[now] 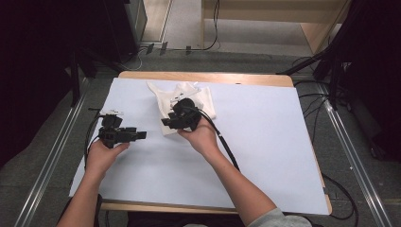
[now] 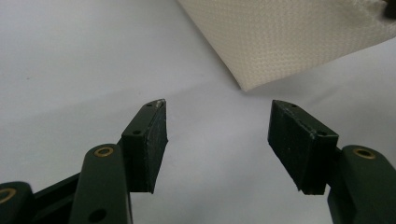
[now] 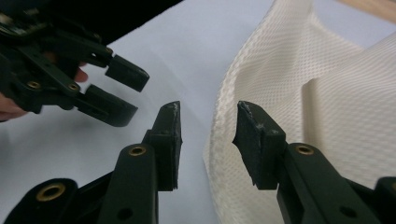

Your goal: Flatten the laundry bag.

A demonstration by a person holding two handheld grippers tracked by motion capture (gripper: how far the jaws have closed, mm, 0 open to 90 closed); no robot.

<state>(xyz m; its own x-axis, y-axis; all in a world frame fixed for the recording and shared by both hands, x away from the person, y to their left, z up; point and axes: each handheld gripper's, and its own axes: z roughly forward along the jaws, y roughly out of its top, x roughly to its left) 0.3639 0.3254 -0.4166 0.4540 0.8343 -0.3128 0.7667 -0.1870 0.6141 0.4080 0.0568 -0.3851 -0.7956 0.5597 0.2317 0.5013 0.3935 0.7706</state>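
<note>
While both spread wide, right tongs (image 3: 208, 126) straddle cream cloth's (image 3: 299, 93) edge, left tongs (image 2: 217, 128) short of its corner.

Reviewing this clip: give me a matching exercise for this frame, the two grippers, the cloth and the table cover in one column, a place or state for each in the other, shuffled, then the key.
Things:
1. left gripper
2. right gripper
3. cream cloth
4. white sheet

States or places:
A. covers most of the tabletop
B. jaws wide apart over bare sheet, a cloth corner just ahead
C. lies rumpled near the table's far edge
D. jaws part open at the cloth's edge

Pairs: 1-B, 2-D, 3-C, 4-A
</note>
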